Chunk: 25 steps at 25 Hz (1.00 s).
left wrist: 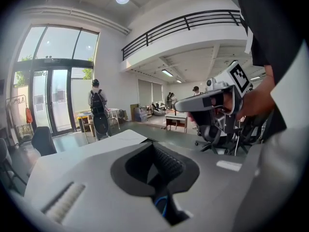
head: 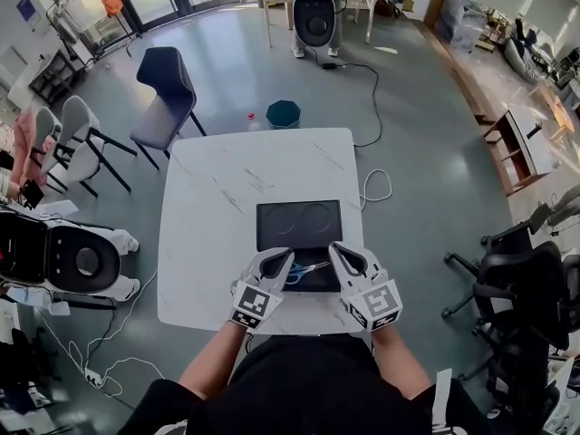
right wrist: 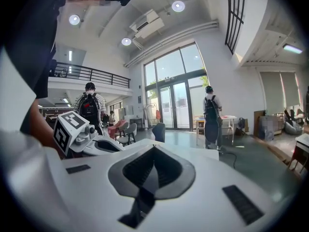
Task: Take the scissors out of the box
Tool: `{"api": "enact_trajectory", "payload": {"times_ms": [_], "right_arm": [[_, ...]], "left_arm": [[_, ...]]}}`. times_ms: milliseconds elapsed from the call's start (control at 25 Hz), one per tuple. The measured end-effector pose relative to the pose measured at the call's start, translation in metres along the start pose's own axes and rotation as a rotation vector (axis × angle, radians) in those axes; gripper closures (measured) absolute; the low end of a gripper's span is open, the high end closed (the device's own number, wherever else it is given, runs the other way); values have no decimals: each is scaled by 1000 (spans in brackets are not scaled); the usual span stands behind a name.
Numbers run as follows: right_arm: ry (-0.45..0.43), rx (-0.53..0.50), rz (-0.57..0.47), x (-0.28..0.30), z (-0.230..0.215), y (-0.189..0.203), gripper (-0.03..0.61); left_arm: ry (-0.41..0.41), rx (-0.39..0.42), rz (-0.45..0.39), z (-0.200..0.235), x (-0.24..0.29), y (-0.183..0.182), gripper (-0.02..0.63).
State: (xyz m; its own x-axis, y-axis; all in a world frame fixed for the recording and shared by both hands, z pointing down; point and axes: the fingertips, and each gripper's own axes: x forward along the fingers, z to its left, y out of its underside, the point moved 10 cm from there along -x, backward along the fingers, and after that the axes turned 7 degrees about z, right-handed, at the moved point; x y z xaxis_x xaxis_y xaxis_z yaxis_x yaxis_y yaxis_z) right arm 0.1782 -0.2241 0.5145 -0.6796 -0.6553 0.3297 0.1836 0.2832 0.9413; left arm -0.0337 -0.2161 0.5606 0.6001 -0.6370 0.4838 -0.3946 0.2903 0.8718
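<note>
Closest in, the left hand-held gripper (head: 283, 261) and right hand-held gripper (head: 339, 252) are both clenched on nothing, jaws together in their own views. Only the head view shows the black box (head: 299, 225) on the worktop (head: 208, 207), scissors (head: 310, 267) lying at its near edge between them; the left gripper view catches just a blue sliver below its jaws.

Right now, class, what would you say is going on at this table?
A person holds a gripper in each hand over a white table. The left gripper and right gripper, both with jaws together, hover at the near edge of a black box. The blue-handled scissors lie in it between them, not yet lifted.
</note>
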Motion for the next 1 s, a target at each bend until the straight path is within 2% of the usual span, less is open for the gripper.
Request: {"api": "enact_trajectory", "payload": {"times_ms": [240,440,520,600,720,840,1000], "right_arm": [[-11,8,-5,5,-1,-1,571],[-27,-11,-5,8,3,-2,571],[-32,-10,-10,6,5,-2,571],[-39,-3,-15,5,6,-1,571],[-63,0,-26,4,11,0,571],[-71,-1,-27,3,12,2,571],[-70,4,-30,4,10,2,571]], "left_arm": [[-2,85,165,1,13,13,604],[30,101,257,2,24,21,604],[81,98,335,-1,31,28,604],[158,110,458,-7,41,38,604],[219,204,602,-18,49,51,604],[254,263,685,-27,58,62,602],[275,322,748,-32,69,72,555]]}}
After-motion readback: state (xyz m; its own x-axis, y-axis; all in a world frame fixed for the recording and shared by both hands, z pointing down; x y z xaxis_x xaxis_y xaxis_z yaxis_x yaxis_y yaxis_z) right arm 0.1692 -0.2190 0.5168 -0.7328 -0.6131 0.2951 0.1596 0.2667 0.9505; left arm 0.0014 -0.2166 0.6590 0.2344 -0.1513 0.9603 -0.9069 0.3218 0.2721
